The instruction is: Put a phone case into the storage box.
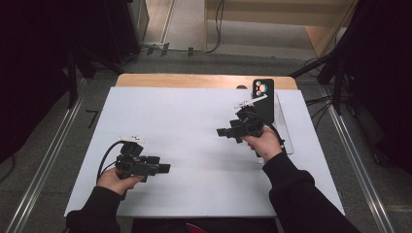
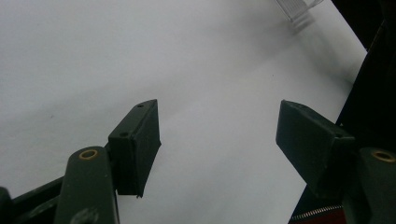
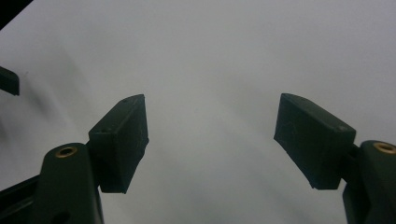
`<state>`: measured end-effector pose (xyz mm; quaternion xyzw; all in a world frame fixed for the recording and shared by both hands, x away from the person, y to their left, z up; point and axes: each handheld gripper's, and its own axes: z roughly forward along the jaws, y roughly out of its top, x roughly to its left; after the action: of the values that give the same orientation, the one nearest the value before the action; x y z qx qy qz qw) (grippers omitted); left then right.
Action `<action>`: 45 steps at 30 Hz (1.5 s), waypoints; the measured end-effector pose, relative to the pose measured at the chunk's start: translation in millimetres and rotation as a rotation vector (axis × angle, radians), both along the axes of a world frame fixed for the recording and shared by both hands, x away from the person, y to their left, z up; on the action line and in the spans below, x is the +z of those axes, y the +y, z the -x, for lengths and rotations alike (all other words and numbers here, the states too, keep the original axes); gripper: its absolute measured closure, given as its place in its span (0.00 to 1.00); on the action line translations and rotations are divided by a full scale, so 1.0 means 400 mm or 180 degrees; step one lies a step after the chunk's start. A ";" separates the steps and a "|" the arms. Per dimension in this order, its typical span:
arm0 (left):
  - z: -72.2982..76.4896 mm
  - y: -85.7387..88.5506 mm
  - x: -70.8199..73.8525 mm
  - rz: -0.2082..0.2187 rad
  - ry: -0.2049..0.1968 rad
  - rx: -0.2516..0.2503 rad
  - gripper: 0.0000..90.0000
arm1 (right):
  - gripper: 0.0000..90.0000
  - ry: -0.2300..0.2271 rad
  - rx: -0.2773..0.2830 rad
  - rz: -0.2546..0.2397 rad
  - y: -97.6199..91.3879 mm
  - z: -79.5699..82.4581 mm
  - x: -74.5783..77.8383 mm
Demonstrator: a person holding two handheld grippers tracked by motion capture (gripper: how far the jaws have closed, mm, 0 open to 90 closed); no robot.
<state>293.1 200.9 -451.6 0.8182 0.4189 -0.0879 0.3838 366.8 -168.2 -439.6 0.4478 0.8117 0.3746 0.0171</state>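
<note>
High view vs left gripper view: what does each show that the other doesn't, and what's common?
High view alone: the black smartphone standing upright on the clear plastic stand, both hands, the right gripper, and the wooden table edge and grey floor beyond.
Left gripper view alone: a close look along the left gripper, its black jaws wide apart with nothing between them.
Both: the white tabletop sheet and the left gripper.

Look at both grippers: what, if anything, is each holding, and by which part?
Nothing is held. The left gripper and the right gripper both have open jaws with only the bare white table between them.
</note>
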 end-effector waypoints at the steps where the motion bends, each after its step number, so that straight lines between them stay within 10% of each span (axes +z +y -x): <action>1: 0.001 0.000 0.000 -0.0002 -0.0004 -0.0009 0.33 | 0.27 -0.0026 0.0037 -0.0011 0.001 0.006 0.000; 45: 0.014 -0.009 -0.009 -0.0003 -0.0258 -0.0202 0.33 | 0.27 -0.0009 0.0457 0.0135 -0.063 0.214 -0.069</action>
<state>287.3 197.2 -455.3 0.8342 0.3768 -0.0666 0.3972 281.4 -193.4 -467.4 0.3875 0.8495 0.3582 0.0009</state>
